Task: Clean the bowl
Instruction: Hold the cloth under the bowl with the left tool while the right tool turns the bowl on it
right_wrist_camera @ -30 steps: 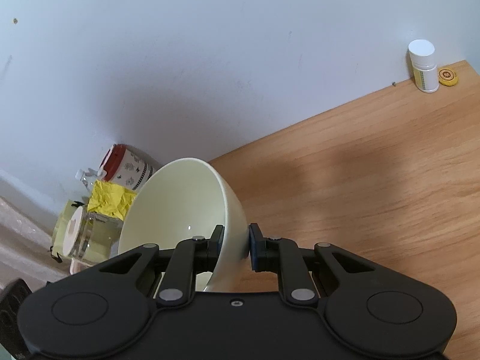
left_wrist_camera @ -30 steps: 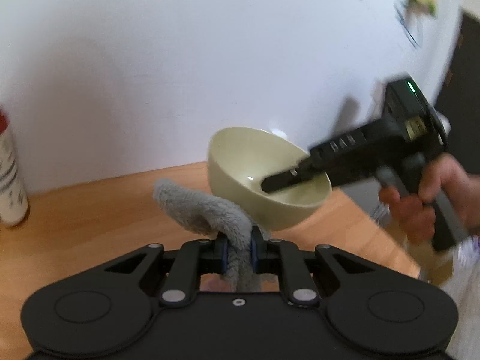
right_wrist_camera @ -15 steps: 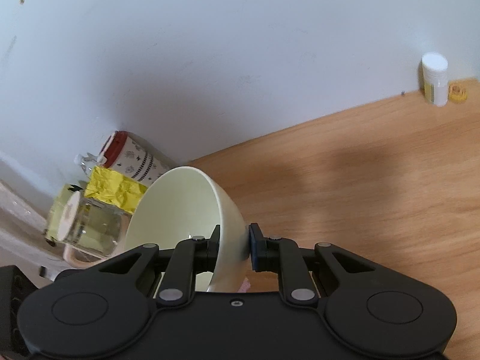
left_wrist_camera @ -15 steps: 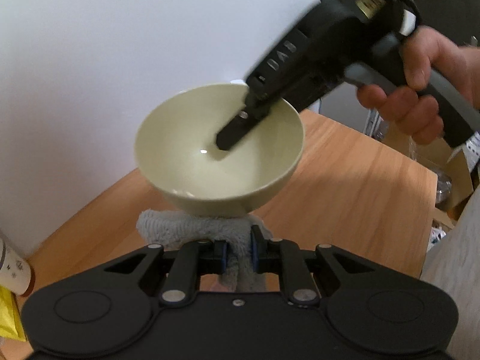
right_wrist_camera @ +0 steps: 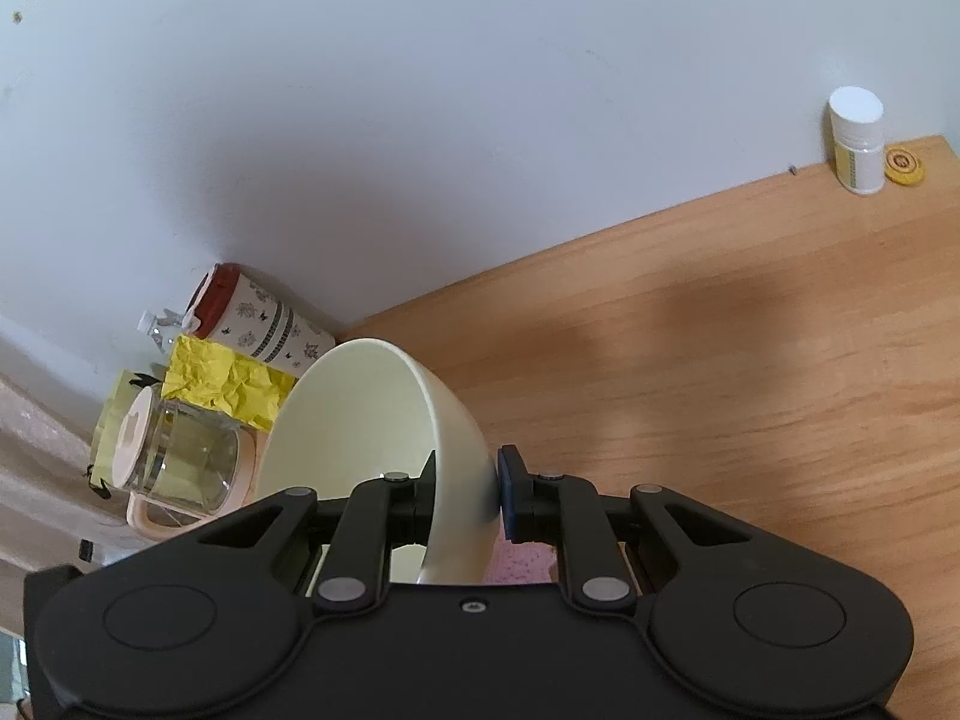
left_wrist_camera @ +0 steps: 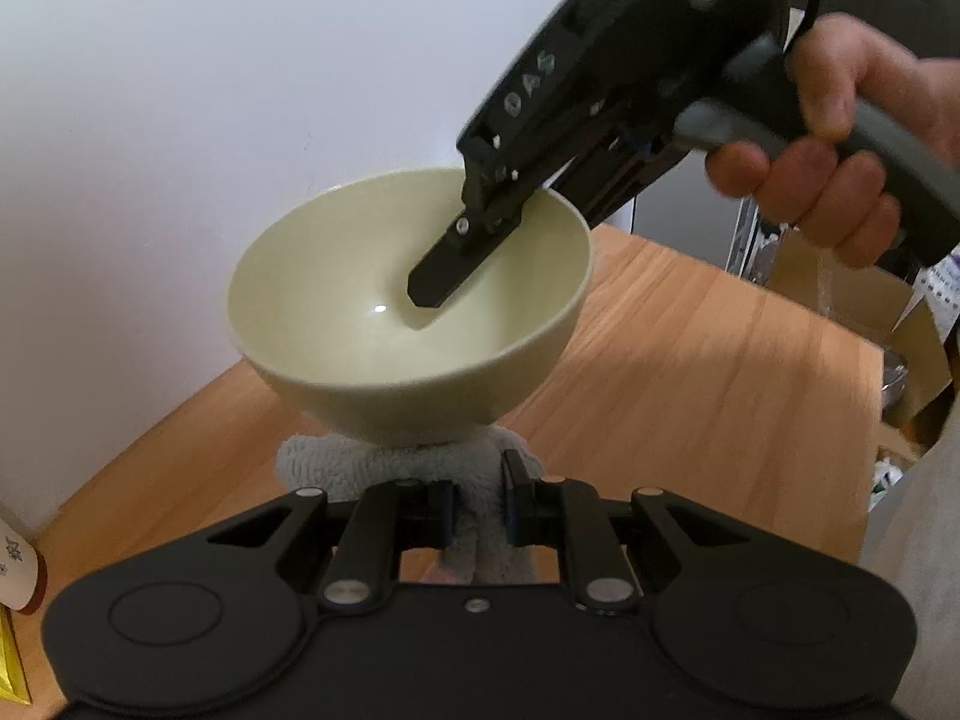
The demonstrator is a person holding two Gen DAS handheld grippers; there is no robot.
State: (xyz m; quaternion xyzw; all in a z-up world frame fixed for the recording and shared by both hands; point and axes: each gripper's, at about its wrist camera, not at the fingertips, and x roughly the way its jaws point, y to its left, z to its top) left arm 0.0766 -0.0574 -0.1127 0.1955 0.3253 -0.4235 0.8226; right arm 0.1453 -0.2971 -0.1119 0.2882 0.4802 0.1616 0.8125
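A pale cream bowl (left_wrist_camera: pixel 408 312) hangs in the air above the wooden table (left_wrist_camera: pixel 690 372), held by its rim. My right gripper (right_wrist_camera: pixel 465 492) is shut on the bowl (right_wrist_camera: pixel 366 420), one finger inside and one outside the wall. In the left wrist view that right gripper (left_wrist_camera: pixel 456 282) reaches down into the bowl, held by a person's hand (left_wrist_camera: pixel 834 138). My left gripper (left_wrist_camera: pixel 477 504) is shut on a grey fluffy cloth (left_wrist_camera: pixel 360 465), which is bunched right under the bowl's base and appears to touch it.
Against the white wall stand a patterned canister with a red lid (right_wrist_camera: pixel 258 324), a yellow crumpled bag (right_wrist_camera: pixel 222 384) and a glass jug (right_wrist_camera: pixel 174 456). A white pill bottle (right_wrist_camera: pixel 857 141) and a yellow tin (right_wrist_camera: pixel 905 165) sit at the far right. A cardboard box (left_wrist_camera: pixel 864 294) lies beyond the table edge.
The bowl has been swung from beside the cloth to directly above it, and its opening now faces the left wrist camera. The cloth went from draped upward to tucked beneath the bowl's base.
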